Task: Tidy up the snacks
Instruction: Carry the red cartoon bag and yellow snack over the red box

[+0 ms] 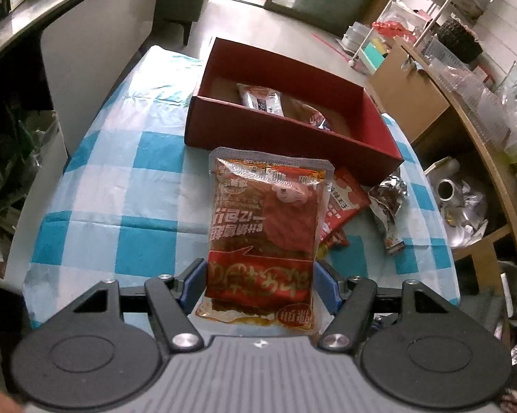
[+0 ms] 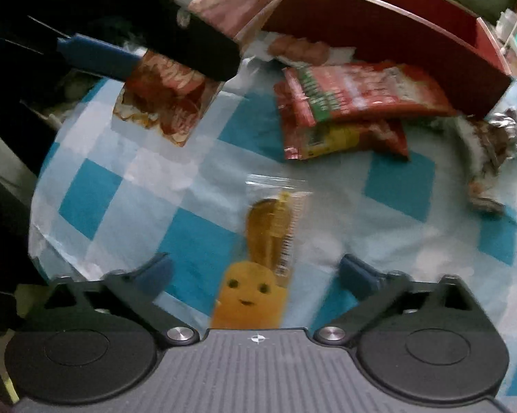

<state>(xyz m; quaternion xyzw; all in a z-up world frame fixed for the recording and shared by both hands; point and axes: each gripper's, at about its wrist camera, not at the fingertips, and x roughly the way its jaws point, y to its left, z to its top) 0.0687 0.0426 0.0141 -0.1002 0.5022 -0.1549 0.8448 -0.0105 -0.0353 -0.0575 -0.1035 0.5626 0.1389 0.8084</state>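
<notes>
My left gripper (image 1: 260,280) is shut on a red spicy-snack packet (image 1: 263,227) and holds it above the checked tablecloth, in front of the red box (image 1: 292,137). The box holds two snack packets (image 1: 258,98). In the right wrist view the left gripper (image 2: 189,51) and its packet (image 2: 162,99) hang at upper left. My right gripper (image 2: 255,272) is open around a clear yellow-orange snack packet (image 2: 261,258) lying on the cloth. Red packets (image 2: 344,103) lie stacked by the box wall (image 2: 396,41). A silver foil packet (image 2: 492,158) lies at right.
The small table has a blue-and-white checked cloth (image 1: 120,179). A cardboard box (image 1: 413,93) and a wooden shelf with plastic containers (image 1: 492,110) stand to the right. A white cabinet (image 1: 86,51) stands at left.
</notes>
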